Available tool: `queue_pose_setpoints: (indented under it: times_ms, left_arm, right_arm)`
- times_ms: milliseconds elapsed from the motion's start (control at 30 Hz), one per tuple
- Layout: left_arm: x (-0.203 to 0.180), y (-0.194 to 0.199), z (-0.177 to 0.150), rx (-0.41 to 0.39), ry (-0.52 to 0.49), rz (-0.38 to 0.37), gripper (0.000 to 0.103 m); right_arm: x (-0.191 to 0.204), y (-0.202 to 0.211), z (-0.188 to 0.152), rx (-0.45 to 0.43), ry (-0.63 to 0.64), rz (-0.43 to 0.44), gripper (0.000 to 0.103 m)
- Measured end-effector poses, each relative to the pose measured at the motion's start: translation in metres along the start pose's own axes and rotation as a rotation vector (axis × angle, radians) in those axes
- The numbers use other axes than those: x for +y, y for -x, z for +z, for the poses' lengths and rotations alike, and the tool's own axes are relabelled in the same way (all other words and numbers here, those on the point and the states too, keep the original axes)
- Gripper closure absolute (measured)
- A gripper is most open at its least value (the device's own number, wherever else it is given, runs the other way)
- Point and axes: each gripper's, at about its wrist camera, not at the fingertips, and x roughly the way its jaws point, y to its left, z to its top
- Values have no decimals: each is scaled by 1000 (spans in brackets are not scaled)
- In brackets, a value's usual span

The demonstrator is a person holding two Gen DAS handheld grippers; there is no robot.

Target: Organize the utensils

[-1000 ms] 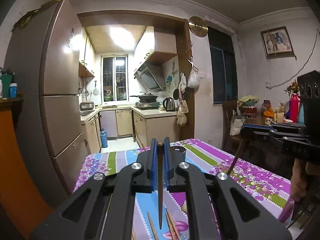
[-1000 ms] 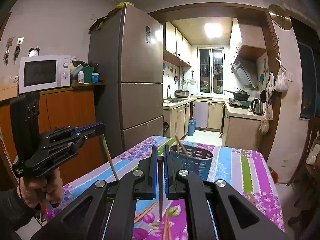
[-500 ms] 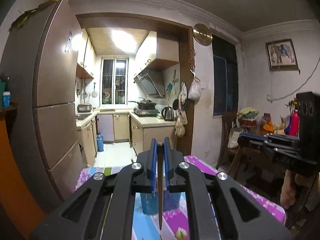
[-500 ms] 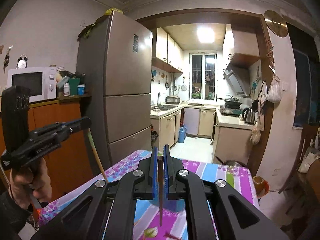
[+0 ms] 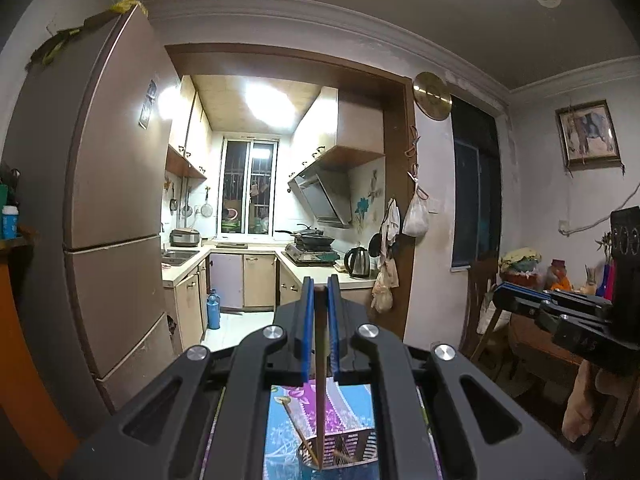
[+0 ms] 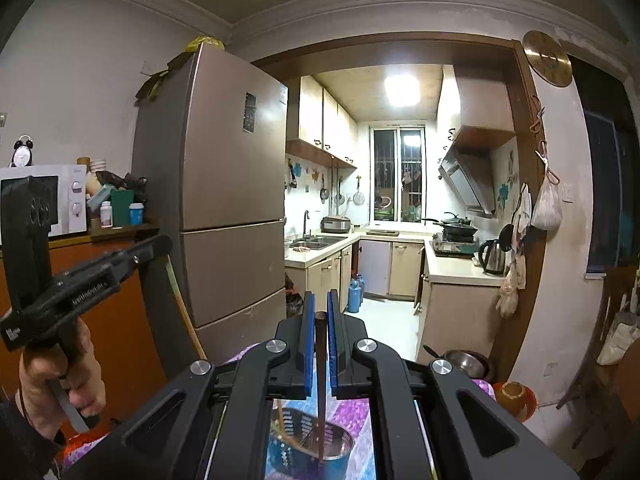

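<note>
I have the left claw (image 5: 319, 292) clamped on one chopstick (image 5: 320, 380) and the right claw (image 6: 319, 312) on another (image 6: 321, 392), both hanging over the blue holder (image 6: 308, 448) on the bench; some sticks already inside; drop-in pending.

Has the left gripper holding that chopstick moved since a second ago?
Yes. The left gripper rose and went forward: the fridge and kitchen doorway look nearer, and the blue basket now sits below its chopstick.

Two claws (image 5: 318, 292), two chopsticks (image 5: 320, 380), one holder (image 6: 312, 440)
</note>
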Motion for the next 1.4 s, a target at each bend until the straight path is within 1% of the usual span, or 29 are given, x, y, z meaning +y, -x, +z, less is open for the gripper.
queue_pose_setpoints:
  times_ms: [233,500,800,1267,1300,1333,1367,1400]
  left_arm:
    - [1,-40,-16,22,13,-5,98]
    - [4,-75,-37,64,20,-6,98]
    - [5,-95,-47,86,16,-5,98]
    - [6,-111,-55,128,22,-14,97]
    - [8,-112,-55,132,28,-14,93]
    - [9,-111,-55,131,32,-12,82]
    - [10,-110,-55,125,34,-7,75]
    - [11,-107,-54,116,37,-2,64]
  right_arm:
    - [-8,-35,-6,20,1,17,96]
    - [-16,-72,-29,72,-2,24,96]
    - [-23,-98,-50,111,-24,28,96]
    - [-23,-112,-58,139,-25,45,96]
    - [-24,-112,-58,140,-24,44,95]
    - [-24,-112,-59,142,-22,42,95]
    - [-24,-111,-59,141,-24,42,93]
    - [-25,-111,-58,138,-25,41,87]
